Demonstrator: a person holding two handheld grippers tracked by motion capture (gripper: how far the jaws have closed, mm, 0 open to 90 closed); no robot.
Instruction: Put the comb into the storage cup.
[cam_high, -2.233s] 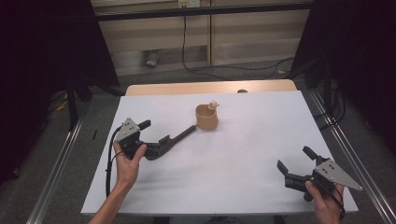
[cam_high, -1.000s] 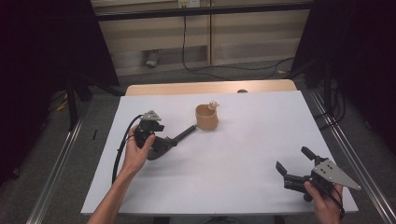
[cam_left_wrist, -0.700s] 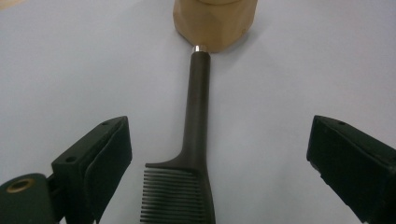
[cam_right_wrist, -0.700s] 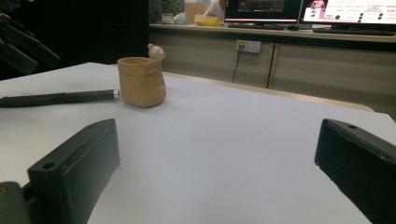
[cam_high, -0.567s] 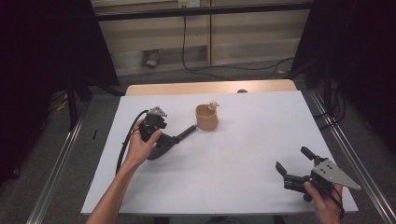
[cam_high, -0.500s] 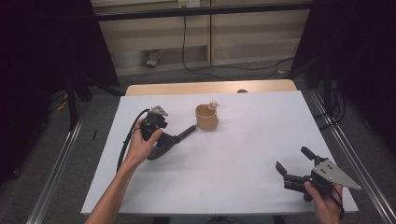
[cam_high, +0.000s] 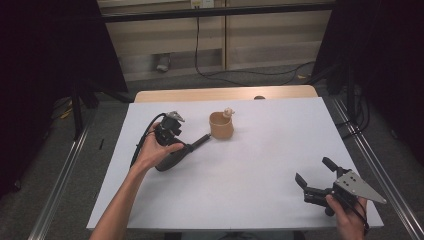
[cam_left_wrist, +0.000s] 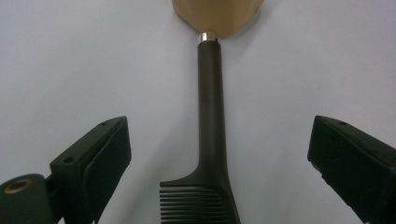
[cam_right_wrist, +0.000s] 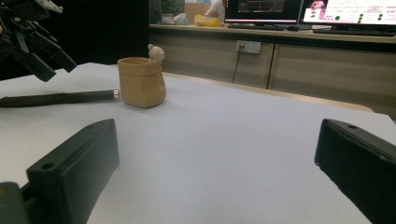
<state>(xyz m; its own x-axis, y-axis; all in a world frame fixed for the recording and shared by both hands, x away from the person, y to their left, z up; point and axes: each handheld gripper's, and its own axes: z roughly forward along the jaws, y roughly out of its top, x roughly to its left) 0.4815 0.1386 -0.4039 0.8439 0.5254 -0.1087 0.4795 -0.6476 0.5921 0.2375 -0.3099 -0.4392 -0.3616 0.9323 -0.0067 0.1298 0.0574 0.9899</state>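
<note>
The left hand-held gripper (cam_high: 172, 131) is now hanging over the black comb (cam_left_wrist: 211, 140), having travelled from the near-left part of the table (cam_high: 260, 200) toward the tan cup (cam_high: 221, 125) and tipped downward over the last couple of seconds. Its jaws are standing wide apart, released, with the comb's handle running up between them in the left gripper view and the teeth sitting at the near end. The comb is lying flat on the table, its silver-tipped handle end touching or just short of the cup's base; the high view is too coarse to say which.

That shift means the reach is nearly finished and the grasp has not yet begun: the jaws are straddling the comb but not touching it. A descent and a squeeze on the handle, near where it meets the teeth, looks like the next need.

The right hand-held gripper (cam_high: 320, 187) is resting well to the right of the cup, near the table's front edge, unchanged in place, jaws open and gripping nothing. The cup, with a small figure on its rim, is standing upright.
</note>
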